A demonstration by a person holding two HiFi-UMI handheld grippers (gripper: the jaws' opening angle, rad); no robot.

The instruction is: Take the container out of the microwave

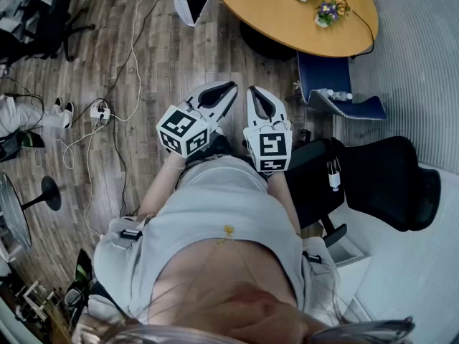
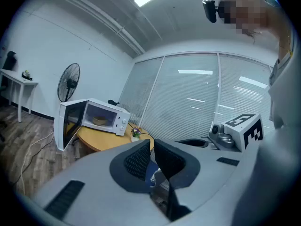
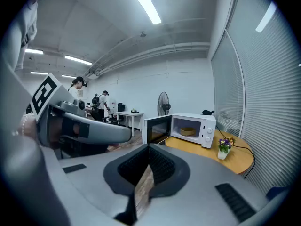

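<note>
The white microwave [image 2: 106, 117] stands on a round wooden table [image 2: 101, 140] with its door [image 2: 66, 126] swung open. A round tan container [image 2: 99, 121] sits inside it, also seen as the container [image 3: 188, 131] in the microwave [image 3: 204, 128] from the right gripper view. Both grippers are well short of the table, held close to the person's body. The left gripper [image 2: 151, 142] is shut with nothing in it, and so is the right gripper [image 3: 149, 147]. From the head view, the left gripper [image 1: 215, 97] and right gripper [image 1: 262, 104] hang side by side over the wood floor, and the container is hidden.
A small flower pot [image 3: 224, 149] stands on the table [image 1: 287, 20] by the microwave. A blue chair [image 1: 337, 95] and a black office chair [image 1: 373, 178] stand to the right. Cables and a power strip [image 1: 100, 111] lie on the floor at left. A standing fan [image 3: 163, 102] is behind.
</note>
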